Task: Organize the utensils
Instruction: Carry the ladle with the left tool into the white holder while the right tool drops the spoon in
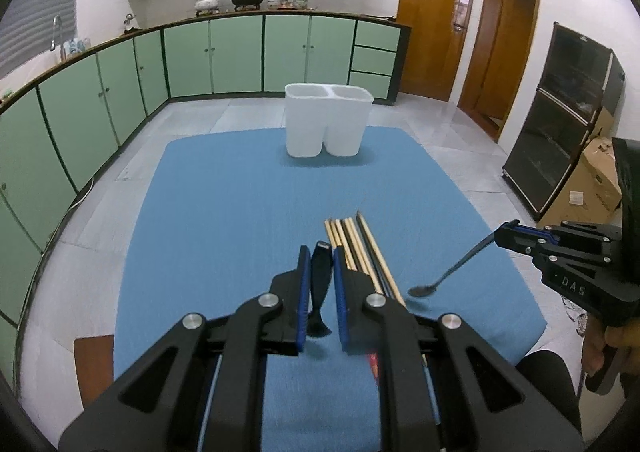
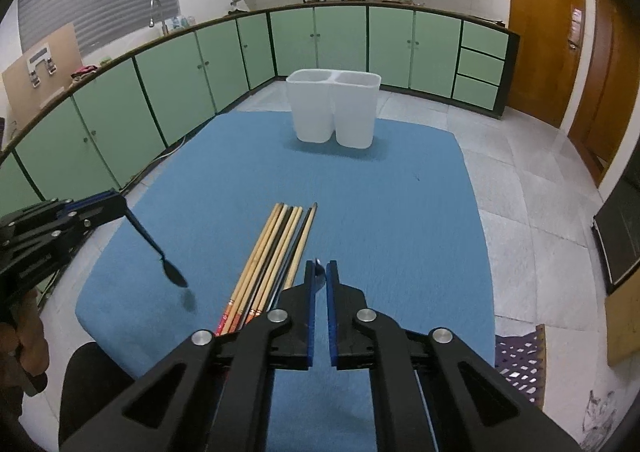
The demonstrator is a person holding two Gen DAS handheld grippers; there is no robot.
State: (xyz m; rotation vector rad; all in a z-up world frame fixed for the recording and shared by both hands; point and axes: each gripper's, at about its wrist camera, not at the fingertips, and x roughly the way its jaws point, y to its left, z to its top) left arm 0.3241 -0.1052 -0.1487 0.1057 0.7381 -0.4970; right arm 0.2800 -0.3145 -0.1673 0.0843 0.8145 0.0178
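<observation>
A white two-compartment utensil holder (image 1: 327, 119) (image 2: 335, 108) stands at the far side of the blue mat (image 1: 224, 212) (image 2: 384, 204). Several chopsticks (image 1: 356, 248) (image 2: 276, 248) lie side by side near the mat's front. My left gripper (image 1: 320, 252) (image 2: 120, 204) is shut on a dark spoon (image 1: 320, 284) (image 2: 160, 252) and holds it above the mat, bowl hanging down. My right gripper (image 2: 319, 266) (image 1: 505, 228) is shut on another dark spoon (image 1: 452, 272) (image 2: 318, 276), its bowl low over the mat right of the chopsticks.
Green kitchen cabinets (image 1: 224, 52) run along the back and left. Wooden doors (image 1: 436, 16) and a black cabinet (image 1: 560, 120) stand at the right, with a cardboard box (image 1: 588, 184) beside it. A wooden table corner (image 1: 94, 364) shows beyond the mat's left edge.
</observation>
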